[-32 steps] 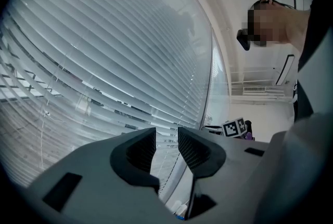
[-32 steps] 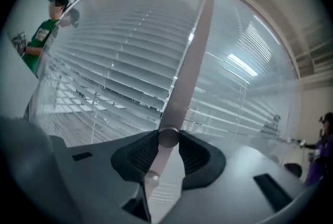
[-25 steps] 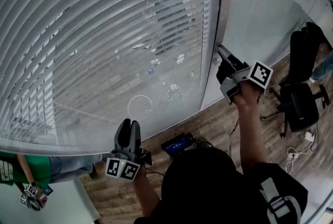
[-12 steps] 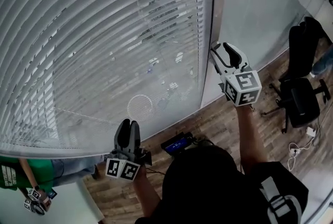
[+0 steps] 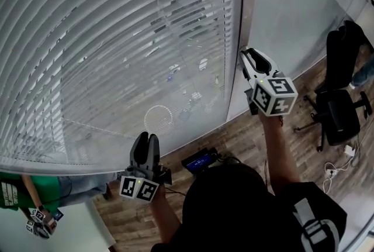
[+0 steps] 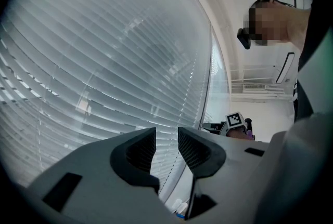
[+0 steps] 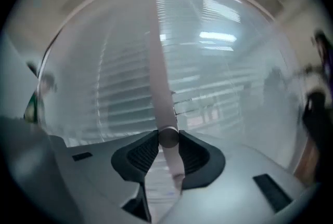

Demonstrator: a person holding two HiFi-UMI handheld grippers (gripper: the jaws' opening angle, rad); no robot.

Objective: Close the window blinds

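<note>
Right gripper (image 5: 248, 57): jaws have just closed on the pale, slim tilt wand (image 7: 159, 88) at the right edge of the white slatted blinds (image 5: 117, 40). Left gripper (image 5: 145, 138): jaws slightly apart, empty. The next move is probably to twist the wand and shut the slats.

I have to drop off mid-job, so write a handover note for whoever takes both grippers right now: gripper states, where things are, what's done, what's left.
Right gripper: shut on the lower end of the wand; its jaws have just been closing on it.
Left gripper: open and empty, facing the blinds.
Blinds: lowered over the window, slats tilted open, street visible through them.
Done: wand gripped.
Left: probably twist the wand until the slats shut.
</note>
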